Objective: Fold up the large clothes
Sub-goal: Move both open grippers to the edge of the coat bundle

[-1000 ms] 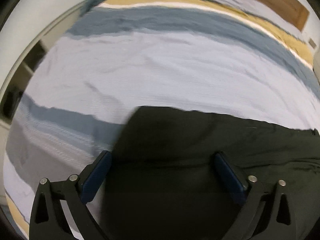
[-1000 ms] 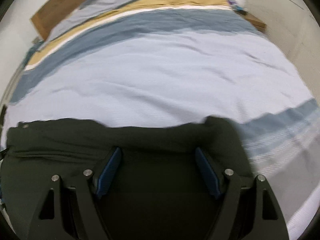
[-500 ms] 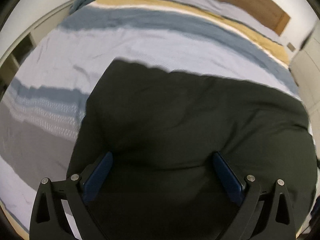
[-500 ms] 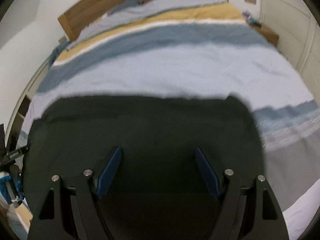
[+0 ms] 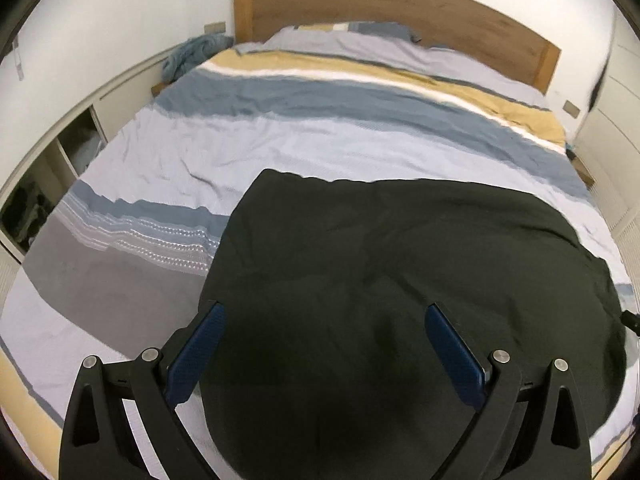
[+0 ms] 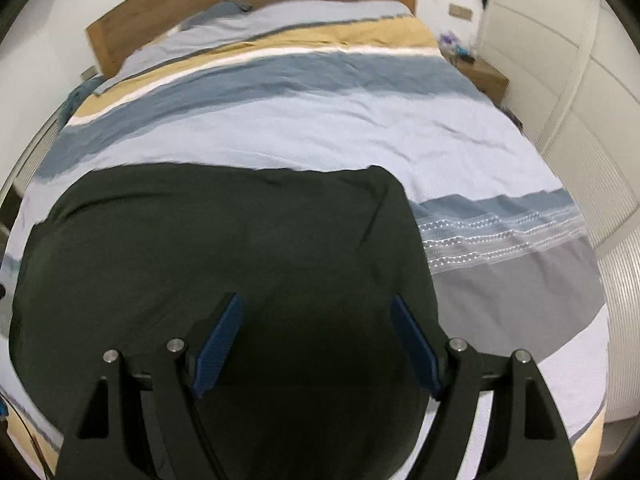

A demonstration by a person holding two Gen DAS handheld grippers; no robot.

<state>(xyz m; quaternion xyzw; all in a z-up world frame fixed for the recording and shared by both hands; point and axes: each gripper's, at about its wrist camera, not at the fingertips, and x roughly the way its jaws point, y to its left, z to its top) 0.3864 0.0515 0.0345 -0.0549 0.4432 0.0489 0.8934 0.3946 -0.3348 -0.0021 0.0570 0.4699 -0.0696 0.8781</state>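
Note:
A large black garment (image 5: 400, 272) lies spread flat on the striped bed cover near the foot of the bed; it also fills the lower middle of the right wrist view (image 6: 224, 248). My left gripper (image 5: 324, 320) hovers open above the garment's near left part, its blue pads wide apart and holding nothing. My right gripper (image 6: 316, 312) hovers open above the garment's near right part, also empty. The garment's near edge is hidden under both grippers.
The bed cover (image 5: 320, 136) has blue, white, yellow and grey stripes. A wooden headboard (image 5: 400, 8) stands at the far end. A blue cloth heap (image 5: 192, 56) lies at the far left corner. White wardrobe doors (image 6: 580, 92) run along the right, a bedside table (image 6: 484, 76) beside them.
Both grippers have risen and pulled back from the garment, so more of the bed shows. The garment now lies spread out flat, seen from higher up.

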